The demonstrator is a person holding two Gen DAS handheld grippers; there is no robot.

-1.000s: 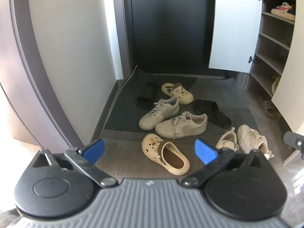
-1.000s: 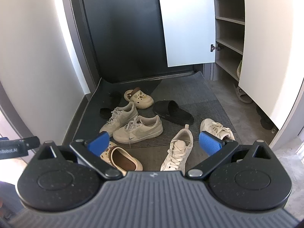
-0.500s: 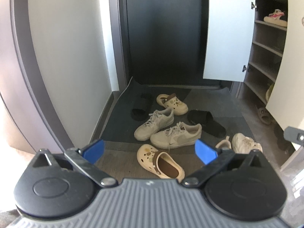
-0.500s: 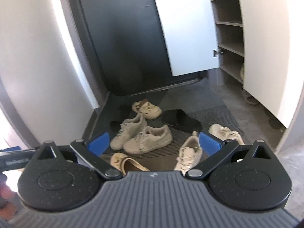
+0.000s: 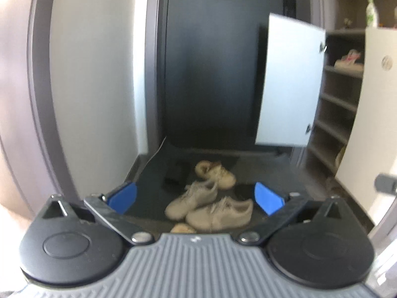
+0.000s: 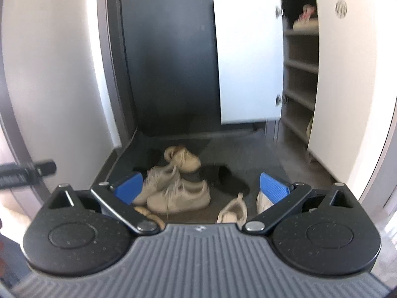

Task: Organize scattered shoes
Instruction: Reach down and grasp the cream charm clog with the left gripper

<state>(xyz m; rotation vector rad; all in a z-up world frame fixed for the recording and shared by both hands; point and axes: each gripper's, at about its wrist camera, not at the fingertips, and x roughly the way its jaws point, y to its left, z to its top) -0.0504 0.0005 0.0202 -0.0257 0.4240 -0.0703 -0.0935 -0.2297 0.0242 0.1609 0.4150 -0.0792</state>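
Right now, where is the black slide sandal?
In the right wrist view, the black slide sandal lies on the dark mat, right of the two grey sneakers.

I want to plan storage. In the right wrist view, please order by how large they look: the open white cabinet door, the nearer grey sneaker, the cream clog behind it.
1. open white cabinet door, by far the largest.
2. nearer grey sneaker.
3. cream clog, which lies farther from the camera, so its true size against the sneaker is unsure.

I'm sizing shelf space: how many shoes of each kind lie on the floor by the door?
Pale lace-up sneakers: 4
Cream clogs: 2
Black slides: 2
Total: 8
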